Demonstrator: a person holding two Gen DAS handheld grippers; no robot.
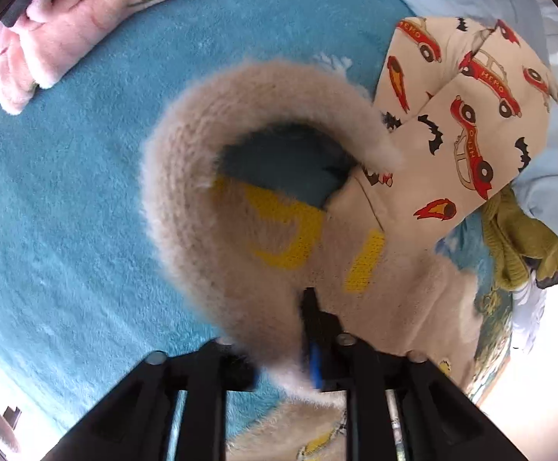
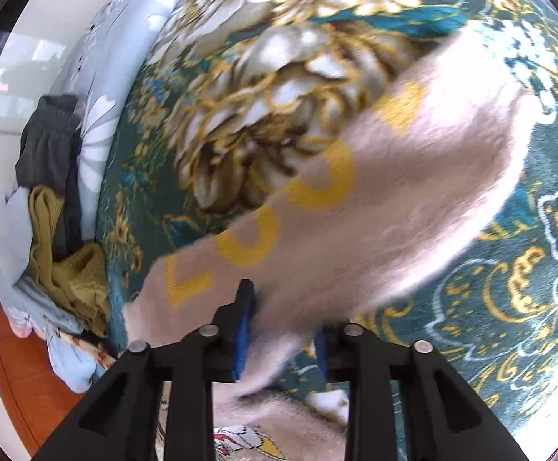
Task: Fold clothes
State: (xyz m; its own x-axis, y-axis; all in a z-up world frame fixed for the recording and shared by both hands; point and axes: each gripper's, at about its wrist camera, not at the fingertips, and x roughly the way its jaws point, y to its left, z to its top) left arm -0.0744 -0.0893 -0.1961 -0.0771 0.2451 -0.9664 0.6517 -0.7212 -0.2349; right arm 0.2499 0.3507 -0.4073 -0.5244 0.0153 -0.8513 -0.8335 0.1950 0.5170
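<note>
A fuzzy beige sweater [image 1: 217,207] with yellow letters hangs lifted over the teal blanket [image 1: 67,192]. My left gripper [image 1: 298,307] is shut on the beige sweater near its edge; only the right finger [image 1: 309,307] shows, the other is hidden by fabric. In the right wrist view the same beige sweater [image 2: 413,192] drapes across the view, blurred. My right gripper [image 2: 275,307] is shut on the beige sweater; its left finger [image 2: 244,307] shows, the right one is mostly covered by the fabric.
A folded pink garment [image 1: 67,27] lies at the far left. A cream garment with red cars [image 1: 471,115] and an olive knit [image 1: 517,242] lie to the right. A pile of dark, olive and light-blue clothes [image 2: 56,211] sits at the bed's edge beside the floral blanket [image 2: 279,96].
</note>
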